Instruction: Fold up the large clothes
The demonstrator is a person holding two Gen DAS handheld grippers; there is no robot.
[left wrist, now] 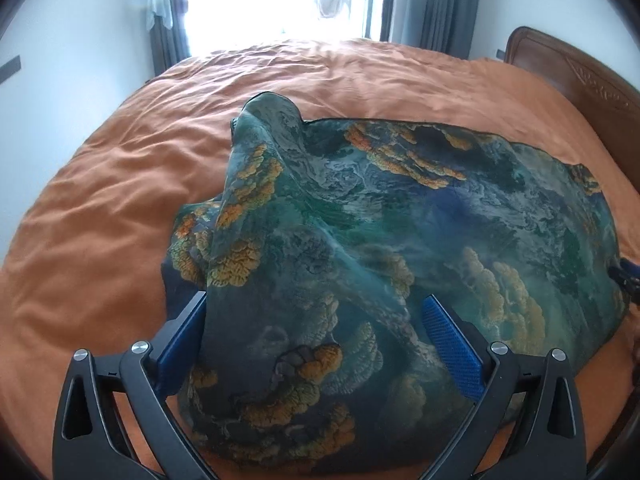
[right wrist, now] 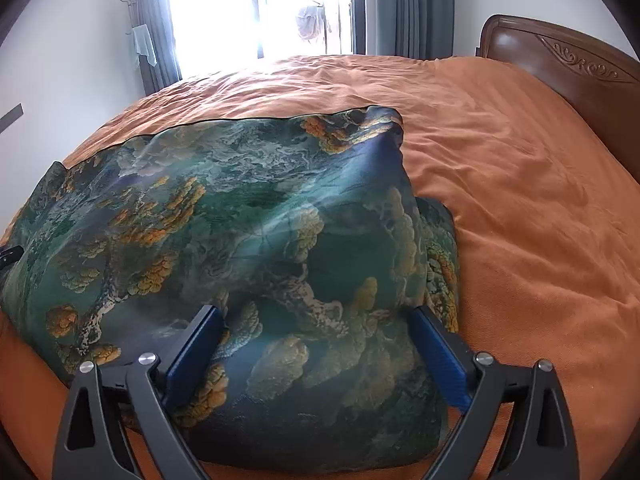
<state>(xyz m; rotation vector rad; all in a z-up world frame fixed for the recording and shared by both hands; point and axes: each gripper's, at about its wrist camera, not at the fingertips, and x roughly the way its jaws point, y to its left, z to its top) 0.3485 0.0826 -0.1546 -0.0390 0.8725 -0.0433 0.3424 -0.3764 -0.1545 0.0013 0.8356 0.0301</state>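
A large garment printed in teal, blue and orange lies crumpled on the orange bed cover. In the left wrist view its far left corner stands up in a peak. My left gripper has its jaws wide apart at the near edge. Cloth bulges loosely between the blue pads and drapes over the left pad. In the right wrist view the same garment fills the middle and left. My right gripper is open wide at its near right end, with cloth lying slack between the pads.
The orange bed cover spreads wrinkled all round the garment. A carved wooden headboard stands at the right. A bright window with grey curtains is behind the bed. A dark part of the other gripper shows at the right edge.
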